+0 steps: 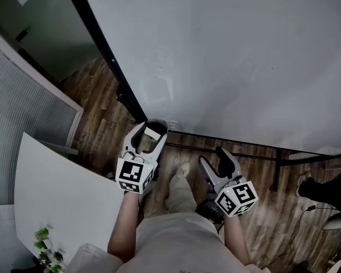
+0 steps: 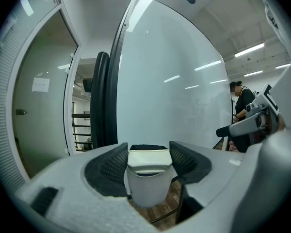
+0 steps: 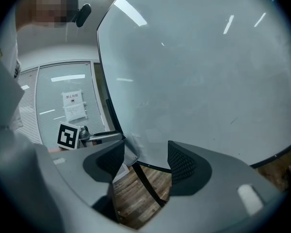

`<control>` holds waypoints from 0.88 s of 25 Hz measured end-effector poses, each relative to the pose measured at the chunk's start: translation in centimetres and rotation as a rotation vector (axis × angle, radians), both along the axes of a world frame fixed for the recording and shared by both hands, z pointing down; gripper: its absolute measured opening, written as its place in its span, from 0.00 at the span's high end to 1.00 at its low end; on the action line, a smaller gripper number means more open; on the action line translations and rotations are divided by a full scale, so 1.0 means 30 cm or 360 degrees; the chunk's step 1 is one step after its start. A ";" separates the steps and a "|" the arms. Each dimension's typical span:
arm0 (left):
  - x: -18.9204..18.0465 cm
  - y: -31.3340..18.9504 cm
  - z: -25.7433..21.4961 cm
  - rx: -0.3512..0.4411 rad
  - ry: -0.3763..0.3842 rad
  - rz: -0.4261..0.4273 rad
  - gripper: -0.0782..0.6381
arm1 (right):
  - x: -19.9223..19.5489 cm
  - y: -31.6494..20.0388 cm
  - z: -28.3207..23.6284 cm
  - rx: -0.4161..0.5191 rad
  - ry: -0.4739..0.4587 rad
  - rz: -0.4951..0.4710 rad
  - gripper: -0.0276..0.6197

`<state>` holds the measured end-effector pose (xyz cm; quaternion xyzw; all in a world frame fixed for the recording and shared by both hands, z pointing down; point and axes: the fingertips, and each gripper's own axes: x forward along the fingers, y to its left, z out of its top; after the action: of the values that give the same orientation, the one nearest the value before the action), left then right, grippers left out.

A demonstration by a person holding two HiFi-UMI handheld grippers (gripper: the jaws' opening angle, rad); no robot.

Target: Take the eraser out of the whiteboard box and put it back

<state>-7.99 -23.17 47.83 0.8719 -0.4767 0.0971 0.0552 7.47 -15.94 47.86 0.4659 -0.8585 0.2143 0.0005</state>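
Note:
My left gripper (image 1: 151,129) is shut on the white eraser (image 1: 153,133), which stands upright between the pads with its dark felt side away from me (image 2: 148,166). It is held close to the whiteboard's (image 1: 227,56) lower left corner. A small clear box (image 3: 129,151) hangs at that corner, just beside the left gripper as the right gripper view shows it. The right gripper (image 1: 212,154) hovers open to the right with nothing between its fingers; only floor and the board's edge show through the gap (image 3: 145,161).
The whiteboard's black stand (image 1: 238,147) runs along the wooden floor (image 1: 96,118). A white table (image 1: 57,192) with a small plant (image 1: 45,246) is at the left. A glass partition (image 1: 23,95) stands behind it. Another person (image 2: 241,103) is off to the right.

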 end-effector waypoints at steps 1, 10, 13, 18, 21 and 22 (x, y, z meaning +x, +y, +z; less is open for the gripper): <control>0.000 -0.001 0.002 -0.0005 0.0001 0.0002 0.52 | 0.001 0.000 0.001 0.0001 0.0000 0.0001 0.52; -0.004 -0.004 -0.016 -0.0016 0.0037 -0.0017 0.49 | 0.005 0.007 -0.019 0.0027 0.0000 0.0001 0.52; -0.007 0.002 -0.034 -0.0006 0.0046 -0.0029 0.48 | 0.002 0.014 -0.035 0.0041 -0.0002 -0.0006 0.52; -0.014 0.026 -0.055 0.0019 0.0025 -0.0032 0.48 | -0.004 0.026 -0.043 0.0056 0.0002 -0.0010 0.52; -0.029 0.047 -0.073 0.0035 0.0013 -0.0052 0.49 | -0.010 0.038 -0.051 0.0066 0.0008 -0.0017 0.52; -0.035 0.055 -0.082 0.0045 0.0016 -0.0059 0.50 | -0.011 0.042 -0.054 0.0069 0.0010 -0.0018 0.52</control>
<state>-9.03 -21.51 45.37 0.8640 -0.4940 0.0849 0.0469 7.14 -14.68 46.24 0.4615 -0.8656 0.1943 -0.0057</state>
